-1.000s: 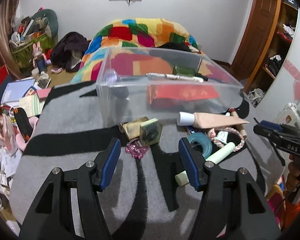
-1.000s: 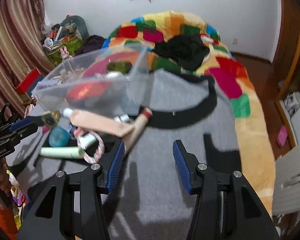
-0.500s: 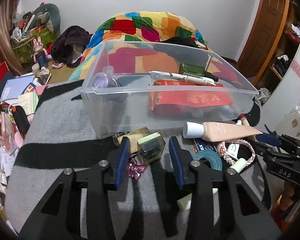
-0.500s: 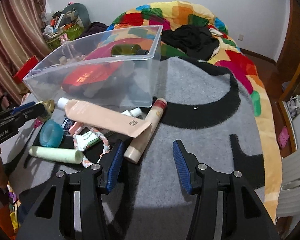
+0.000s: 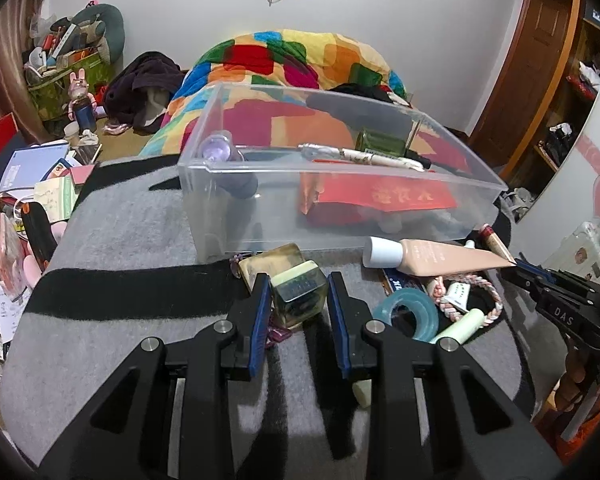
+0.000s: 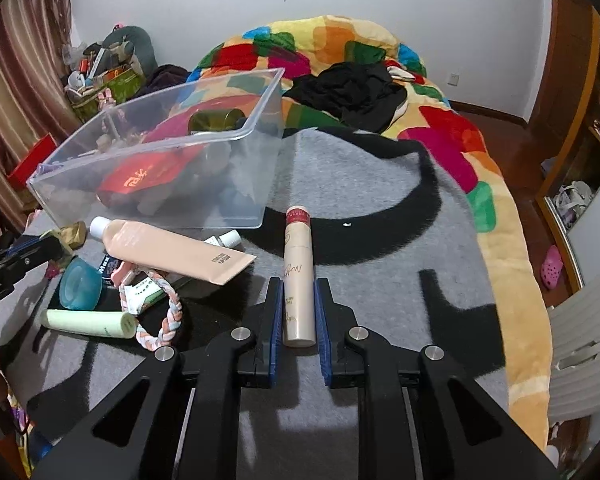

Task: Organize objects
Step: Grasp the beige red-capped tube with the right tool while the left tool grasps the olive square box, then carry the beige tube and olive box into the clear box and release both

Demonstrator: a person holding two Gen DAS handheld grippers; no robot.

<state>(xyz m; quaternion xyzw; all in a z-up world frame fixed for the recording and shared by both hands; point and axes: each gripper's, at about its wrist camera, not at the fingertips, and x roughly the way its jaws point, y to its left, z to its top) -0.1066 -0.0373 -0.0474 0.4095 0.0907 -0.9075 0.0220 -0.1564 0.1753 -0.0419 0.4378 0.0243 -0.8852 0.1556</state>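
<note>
left gripper fingers pinch the square green glass bottle; right gripper fingers pinch the beige red-capped tube, pointing 12 o'clock; smooth glass might slip.

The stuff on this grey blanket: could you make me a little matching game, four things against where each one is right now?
Things:
1. square glass bottle
2. red-capped beige tube
3. red envelope
4. teal tape roll

Places:
a. inside the clear plastic bin
b. between the left gripper fingers
c. on the blanket beside the braided loop
d. between the right gripper fingers

Pairs: 1-b, 2-d, 3-a, 4-c
</note>
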